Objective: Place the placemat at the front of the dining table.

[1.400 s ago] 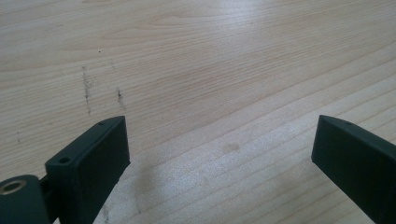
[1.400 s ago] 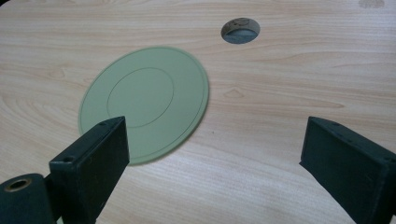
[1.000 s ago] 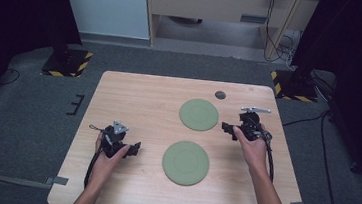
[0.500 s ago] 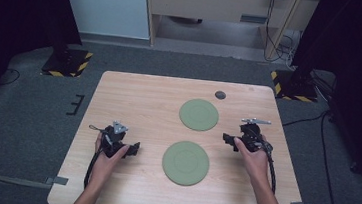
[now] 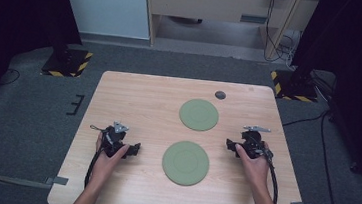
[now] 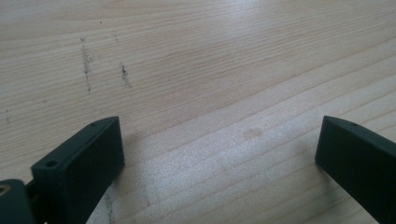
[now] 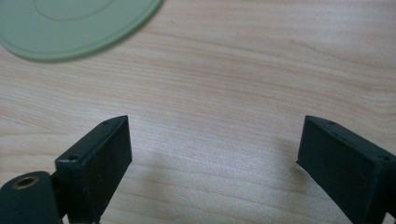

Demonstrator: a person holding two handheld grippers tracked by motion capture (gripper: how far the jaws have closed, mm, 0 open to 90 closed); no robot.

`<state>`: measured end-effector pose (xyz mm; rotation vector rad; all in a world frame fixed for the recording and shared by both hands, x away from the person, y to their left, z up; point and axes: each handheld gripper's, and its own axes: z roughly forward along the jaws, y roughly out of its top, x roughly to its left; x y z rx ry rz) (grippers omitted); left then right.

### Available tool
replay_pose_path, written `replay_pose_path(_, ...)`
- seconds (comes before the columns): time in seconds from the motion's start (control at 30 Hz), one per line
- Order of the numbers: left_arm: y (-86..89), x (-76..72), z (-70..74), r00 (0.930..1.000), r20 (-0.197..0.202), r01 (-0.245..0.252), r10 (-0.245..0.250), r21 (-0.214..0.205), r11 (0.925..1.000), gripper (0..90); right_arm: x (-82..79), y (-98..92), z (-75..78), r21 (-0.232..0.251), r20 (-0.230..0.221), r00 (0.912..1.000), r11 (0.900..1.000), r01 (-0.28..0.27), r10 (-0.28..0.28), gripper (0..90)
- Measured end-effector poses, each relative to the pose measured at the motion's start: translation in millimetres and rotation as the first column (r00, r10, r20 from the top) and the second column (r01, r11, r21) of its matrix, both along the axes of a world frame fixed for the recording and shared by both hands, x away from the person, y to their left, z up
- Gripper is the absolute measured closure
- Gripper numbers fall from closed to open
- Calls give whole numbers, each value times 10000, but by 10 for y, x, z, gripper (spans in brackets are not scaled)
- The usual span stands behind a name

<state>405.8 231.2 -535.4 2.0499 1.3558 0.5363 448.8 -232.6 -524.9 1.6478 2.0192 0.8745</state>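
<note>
Both the left gripper [image 6: 219, 154] and right gripper [image 7: 212, 154] are gaping wide over the wooden surface [image 5: 133, 102], the right gripper view catching the near green disc [image 7: 70, 23].

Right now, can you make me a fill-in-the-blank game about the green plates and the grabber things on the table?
1. The number of green plates on the table is ____.
2. The left gripper has its jaws ____, with bare wood between them.
3. The near plate lies between the left gripper and the ____ gripper.
4. The small dark disc lies beyond the ____ plate.

Missing words: two; open; right; far
</note>
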Motion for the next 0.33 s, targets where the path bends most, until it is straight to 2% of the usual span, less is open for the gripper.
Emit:
replay_pose_path(0.07, 4, -13, -15, 9999, 152, -22, 23, -65, 10000, 0, -9, 0, -52, -295, -38, 10000, 9995, 80, -82, 89)
replay_pose_path(0.13, 5, -12, -15, 9999, 153, -12, 13, -64, 10000, 0, -49, -5, -109, -820, 412, 9992, 9966, 13, 21, 76)
replay_pose_path(0.17, 6, -12, -15, 9999, 150, 3, -2, -62, 10000, 0, -71, -22, -137, -762, 689, 9976, 9971, -27, 80, 63)
replay_pose_path(0.23, 13, -14, -15, 9999, 150, 75, -74, -63, 10000, 0, -87, -43, -148, -770, 619, 9981, 9970, -7, 55, 9)
replay_pose_path(0.33, 12, -14, -15, 9999, 152, 68, -67, -61, 10000, 0, -88, -42, -152, -787, 589, 9982, 9968, 164, -118, 3)
